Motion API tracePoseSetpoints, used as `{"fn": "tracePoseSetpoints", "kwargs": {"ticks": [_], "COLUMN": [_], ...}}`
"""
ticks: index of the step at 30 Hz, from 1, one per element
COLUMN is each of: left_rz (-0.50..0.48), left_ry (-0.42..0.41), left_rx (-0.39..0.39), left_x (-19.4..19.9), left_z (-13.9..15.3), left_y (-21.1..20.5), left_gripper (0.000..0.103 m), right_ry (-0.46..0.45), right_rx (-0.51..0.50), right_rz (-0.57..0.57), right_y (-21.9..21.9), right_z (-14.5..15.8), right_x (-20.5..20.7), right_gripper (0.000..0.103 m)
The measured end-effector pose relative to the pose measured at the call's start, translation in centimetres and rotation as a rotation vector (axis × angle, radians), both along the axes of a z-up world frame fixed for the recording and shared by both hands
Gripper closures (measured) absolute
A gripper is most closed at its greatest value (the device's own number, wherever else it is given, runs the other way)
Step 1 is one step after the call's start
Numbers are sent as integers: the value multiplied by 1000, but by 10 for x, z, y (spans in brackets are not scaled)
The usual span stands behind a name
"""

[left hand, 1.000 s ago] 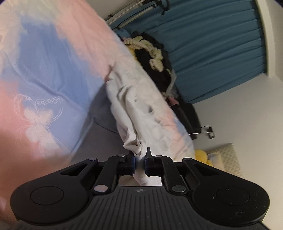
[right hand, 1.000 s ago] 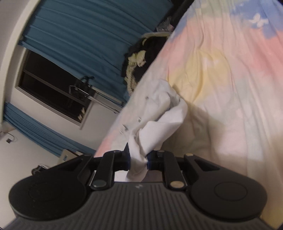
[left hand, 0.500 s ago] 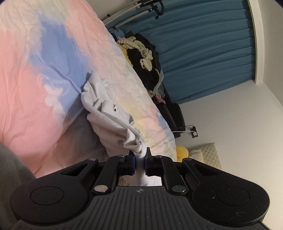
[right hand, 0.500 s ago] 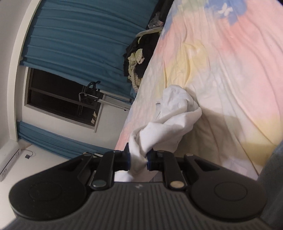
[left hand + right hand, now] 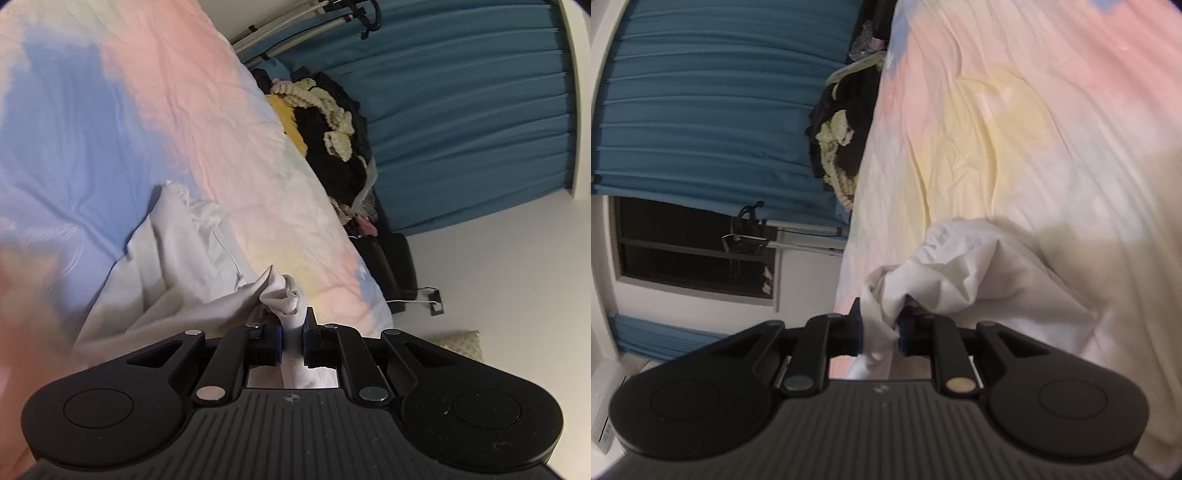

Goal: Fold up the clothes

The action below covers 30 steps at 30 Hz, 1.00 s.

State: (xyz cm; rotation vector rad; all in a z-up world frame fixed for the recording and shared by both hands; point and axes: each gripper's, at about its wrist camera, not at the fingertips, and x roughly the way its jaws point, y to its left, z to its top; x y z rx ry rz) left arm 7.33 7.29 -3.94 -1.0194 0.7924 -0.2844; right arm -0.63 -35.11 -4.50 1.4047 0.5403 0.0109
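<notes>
We are pinching with the left gripper (image 5: 292, 334), its jaws drawn nearly together on a bunched fold of the white garment (image 5: 173, 266), with only the thickness of the cloth between the blue-edged pads. A twisted knot of fabric is poking up just past the fingertips, and a strip of the same cloth is hanging down behind them, inside the gripper's frame. We are doing the same with the right gripper (image 5: 880, 330): its jaws are standing a little wider, clamping a thicker wad of the white garment (image 5: 979, 273), which is spilling down between the fingers.

Beyond the left gripper, the garment is spreading away in loose, creased folds and lying on the bedsheet (image 5: 110, 122), a pastel sheet of blue, pink and yellow patches. Beyond the right gripper, the garment is mounding up in a soft heap on the bedsheet (image 5: 1052, 110), touching it along its far edge.

Farther off, past the sheet's far edge, we are seeing a pile of dark clothes (image 5: 332, 147) with pale yellow ruffles, and behind that pile a teal curtain (image 5: 461, 110) is hanging against the wall. In the right wrist view a dark window (image 5: 683, 251) is showing beside the curtain (image 5: 720, 92).
</notes>
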Motion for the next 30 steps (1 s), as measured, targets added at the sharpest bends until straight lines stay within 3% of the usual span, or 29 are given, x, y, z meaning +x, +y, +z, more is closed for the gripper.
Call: {"fn": "tracePoseSetpoints", "kwargs": {"ticks": [7,14,19,23,26,28,30], "left_rz": [-11,-13,6,5,-10,-5,4], "left_ry": [68,55,38,-6,-30,-46,-94], "left_rx": [47,93,108,124,144,154,192], "left_x": [85,124,127,121,113,108,98], "left_z": [-35,-57,-57,-56,-56,-52,-43], "left_y": [-11,-14,-8,-9,-11,-11,-13], "left_gripper": [92,92,92,90,76,43,32], "right_ry": [101,126,84,-19,-94,-153,-213], "right_rx": [9,-4,-45,-150,-256,-309,-367], "right_rz": [1,36,99,180,241,284,318], "right_y": [-12,-19,-14,-9,-3,2,4], "right_z": [-35,-58,-54,-44,-36,-29,-20], "right_x": [83,134,152,164,158,149,137], "right_gripper": [83,82,79,63,52,42,35]}}
